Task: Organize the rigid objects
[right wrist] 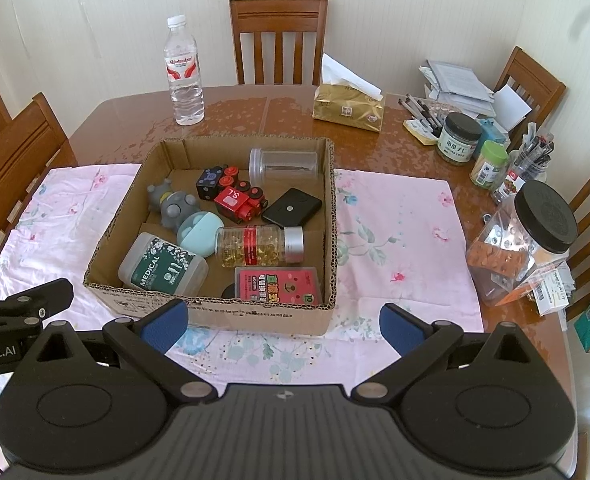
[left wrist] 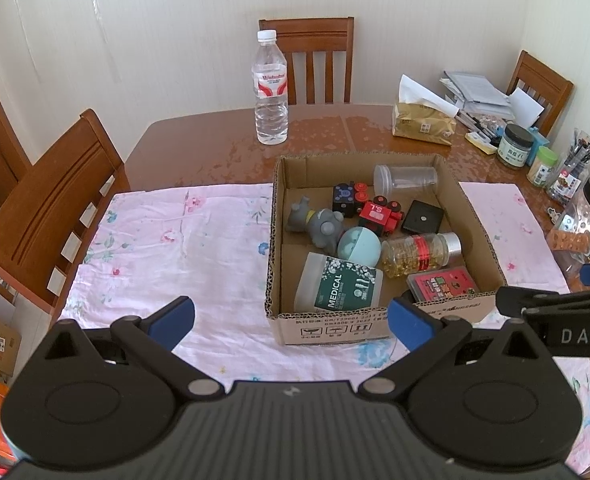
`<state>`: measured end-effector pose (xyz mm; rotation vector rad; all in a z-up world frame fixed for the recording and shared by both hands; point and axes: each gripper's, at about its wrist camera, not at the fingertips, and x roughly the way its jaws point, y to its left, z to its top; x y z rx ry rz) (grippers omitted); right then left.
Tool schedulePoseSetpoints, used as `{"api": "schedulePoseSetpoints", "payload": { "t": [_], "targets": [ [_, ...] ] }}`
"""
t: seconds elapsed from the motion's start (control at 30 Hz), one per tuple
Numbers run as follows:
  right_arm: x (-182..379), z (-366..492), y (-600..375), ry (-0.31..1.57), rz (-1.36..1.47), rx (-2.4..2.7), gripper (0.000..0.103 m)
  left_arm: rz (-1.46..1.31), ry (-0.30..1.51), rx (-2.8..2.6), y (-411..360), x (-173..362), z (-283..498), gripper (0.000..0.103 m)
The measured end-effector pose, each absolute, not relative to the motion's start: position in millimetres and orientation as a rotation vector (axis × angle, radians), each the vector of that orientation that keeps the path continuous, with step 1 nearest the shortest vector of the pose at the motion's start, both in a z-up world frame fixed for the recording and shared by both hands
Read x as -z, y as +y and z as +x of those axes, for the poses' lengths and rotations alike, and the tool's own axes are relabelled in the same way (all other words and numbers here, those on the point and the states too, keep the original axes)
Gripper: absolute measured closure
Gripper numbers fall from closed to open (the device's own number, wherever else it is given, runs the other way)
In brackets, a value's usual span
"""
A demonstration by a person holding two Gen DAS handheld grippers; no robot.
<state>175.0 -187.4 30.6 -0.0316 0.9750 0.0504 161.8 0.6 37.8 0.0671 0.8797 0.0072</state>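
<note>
A cardboard box [left wrist: 327,326] [right wrist: 215,312] stands on a pink floral cloth [left wrist: 175,240] [right wrist: 395,216]. It holds a medical cotton swab tub [left wrist: 339,288] [right wrist: 163,270], a capsule bottle [left wrist: 419,254] [right wrist: 259,246], a red card case [left wrist: 441,284] [right wrist: 279,286], a teal ball [left wrist: 359,244] [right wrist: 199,232], a grey toy [left wrist: 315,224] [right wrist: 173,204], a red toy train [left wrist: 379,212] [right wrist: 237,198], a black square case [left wrist: 423,218] [right wrist: 291,212] and a clear jar [left wrist: 405,180] [right wrist: 283,166]. My left gripper [left wrist: 291,322] and right gripper [right wrist: 283,328] are open and empty, just in front of the box.
A water bottle [left wrist: 271,88] [right wrist: 183,72] stands behind the box. A tissue pack [left wrist: 423,120] [right wrist: 349,106], jars, pens and papers [right wrist: 459,80] crowd the right side; a big black-lidded jar [right wrist: 535,236] is near the right edge. Wooden chairs surround the table.
</note>
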Motion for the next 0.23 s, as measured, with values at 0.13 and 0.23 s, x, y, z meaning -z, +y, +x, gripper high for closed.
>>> {"api": "schedulePoseSetpoints", "payload": {
  "t": [0.13,0.23],
  "targets": [
    [-30.8,175.4,-187.2,0.975,-0.032,-0.050,0.000,0.068,0.879,-0.006,0.5,-38.0,161.8,0.001],
    [-31.0,175.6,-186.9,0.974,-0.033,-0.050,0.000,0.068,0.878,-0.004,-0.4,-38.8,162.2,0.001]
  ]
}}
